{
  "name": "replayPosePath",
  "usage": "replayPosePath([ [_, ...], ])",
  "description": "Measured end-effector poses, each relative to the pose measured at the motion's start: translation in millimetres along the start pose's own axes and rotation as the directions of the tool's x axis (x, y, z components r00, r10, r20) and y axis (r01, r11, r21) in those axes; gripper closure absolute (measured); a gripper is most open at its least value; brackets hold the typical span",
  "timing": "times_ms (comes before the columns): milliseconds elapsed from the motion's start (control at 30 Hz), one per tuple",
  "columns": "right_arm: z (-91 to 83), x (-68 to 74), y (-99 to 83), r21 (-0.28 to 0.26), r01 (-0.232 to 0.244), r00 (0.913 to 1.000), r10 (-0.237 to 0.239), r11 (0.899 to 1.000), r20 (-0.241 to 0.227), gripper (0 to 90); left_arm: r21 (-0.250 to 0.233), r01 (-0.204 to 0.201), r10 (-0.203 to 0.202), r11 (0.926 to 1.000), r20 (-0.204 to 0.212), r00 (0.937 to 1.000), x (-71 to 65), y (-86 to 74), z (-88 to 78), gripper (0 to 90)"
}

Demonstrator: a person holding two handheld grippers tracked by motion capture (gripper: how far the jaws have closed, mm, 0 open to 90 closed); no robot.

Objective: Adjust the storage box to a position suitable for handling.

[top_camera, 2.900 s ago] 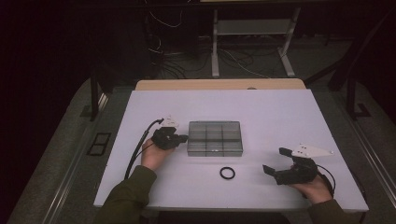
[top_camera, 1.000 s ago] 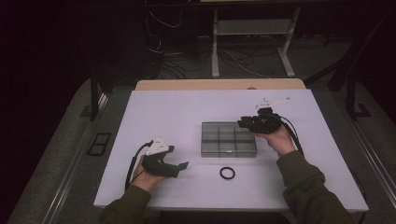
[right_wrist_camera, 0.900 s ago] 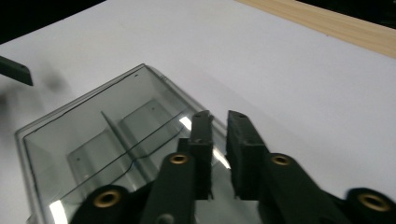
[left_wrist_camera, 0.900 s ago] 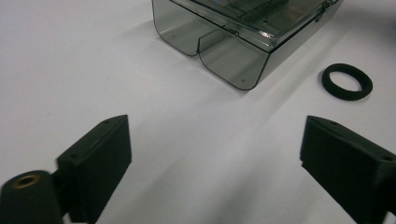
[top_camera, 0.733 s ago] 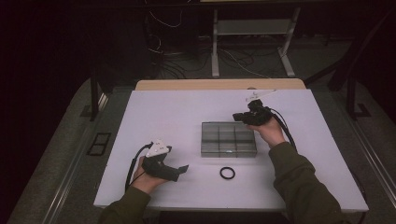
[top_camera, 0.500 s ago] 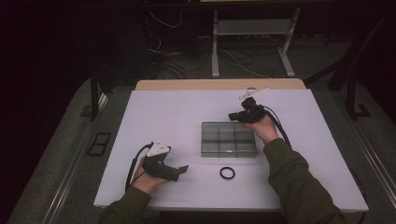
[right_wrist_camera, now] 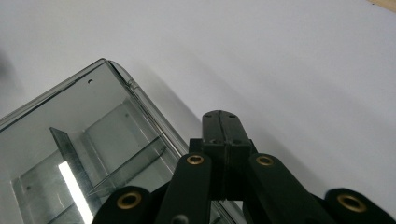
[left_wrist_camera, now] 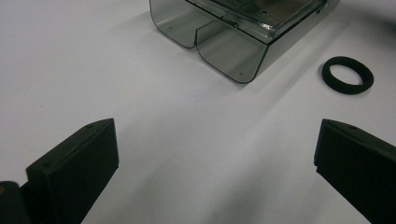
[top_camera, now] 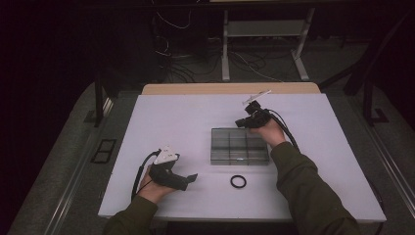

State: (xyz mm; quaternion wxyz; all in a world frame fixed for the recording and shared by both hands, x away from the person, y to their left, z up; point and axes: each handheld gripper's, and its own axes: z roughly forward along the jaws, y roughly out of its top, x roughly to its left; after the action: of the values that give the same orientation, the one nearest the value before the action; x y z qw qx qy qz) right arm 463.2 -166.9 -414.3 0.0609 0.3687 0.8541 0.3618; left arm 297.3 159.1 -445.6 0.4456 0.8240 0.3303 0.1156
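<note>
Clear compartment box (top_camera: pixel 240 145): mid-surface, lid down. Right gripper (top_camera: pixel 243 122): relocated from near right edge to box's far corner, fingers just pressed together, empty; likely to nudge it. Left gripper (top_camera: pixel 191 178): withdrawn, fingers spread. Black ring (top_camera: pixel 238 181): untouched.

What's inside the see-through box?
The box is split by dividers into compartments, and those I can see look empty. The right gripper covers one corner, so that bit stays hidden.
</note>
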Motion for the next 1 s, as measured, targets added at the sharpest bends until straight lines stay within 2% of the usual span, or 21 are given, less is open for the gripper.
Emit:
replayPosePath([
  [233, 1.1, 2.4, 0.0, 0.017, 0.005, 1.0000, -0.005, 1.000, -0.001, 89.7, 0.001, -0.004, 0.004, 1.0000, 0.005, 1.0000, 0.0, -0.3, 0.6, 0.0],
  [1000, -3.1, 14.7, -7.9, 0.040, 0.042, 0.9979, -0.040, 0.998, -0.051, 89.7, 0.008, -0.005, 0.005, 1.0000, 0.005, 1.0000, -0.5, -0.5, 1.4, 0.0],
])
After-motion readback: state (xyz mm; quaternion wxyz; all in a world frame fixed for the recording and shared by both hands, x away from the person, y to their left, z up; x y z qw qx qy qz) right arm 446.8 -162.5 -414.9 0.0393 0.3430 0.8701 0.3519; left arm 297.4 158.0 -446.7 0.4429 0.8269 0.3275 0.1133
